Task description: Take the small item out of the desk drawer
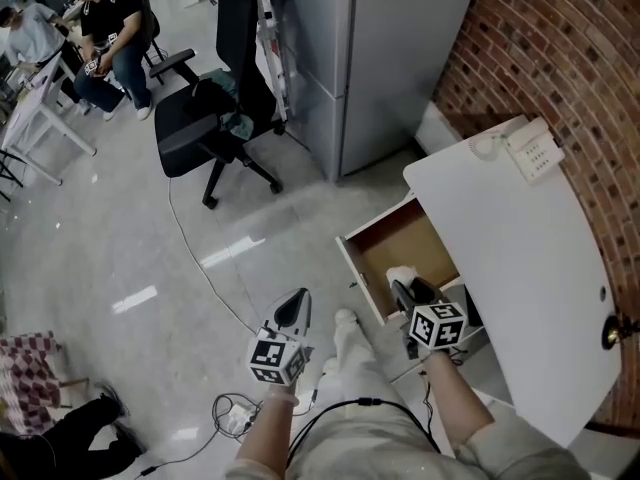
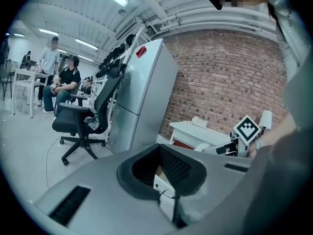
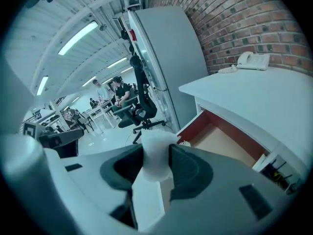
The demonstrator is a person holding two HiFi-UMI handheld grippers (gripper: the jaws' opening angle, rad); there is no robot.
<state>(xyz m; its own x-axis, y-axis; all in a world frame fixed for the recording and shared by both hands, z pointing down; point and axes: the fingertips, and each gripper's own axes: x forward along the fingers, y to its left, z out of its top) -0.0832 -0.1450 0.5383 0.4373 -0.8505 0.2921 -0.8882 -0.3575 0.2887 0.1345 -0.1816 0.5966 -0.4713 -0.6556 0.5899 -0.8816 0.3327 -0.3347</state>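
The wooden desk drawer [image 1: 392,244] stands pulled open under the white desk [image 1: 520,268]. My right gripper [image 1: 408,298] hangs just above the drawer's near end, shut on a small white item [image 1: 401,276]. In the right gripper view the white item [image 3: 154,148] sits squeezed between the two dark pads of that gripper [image 3: 156,161], with the open drawer [image 3: 220,142] below and beyond. My left gripper [image 1: 293,313] is out over the floor to the left of the drawer, holding nothing. In its own view the left gripper [image 2: 165,169] has its jaws together.
A white telephone [image 1: 533,150] lies at the desk's far end against the brick wall [image 1: 560,58]. A tall grey cabinet [image 1: 380,58] stands behind the drawer. A black office chair [image 1: 215,118] and a floor cable [image 1: 195,258] are to the left. People [image 1: 110,38] sit far off.
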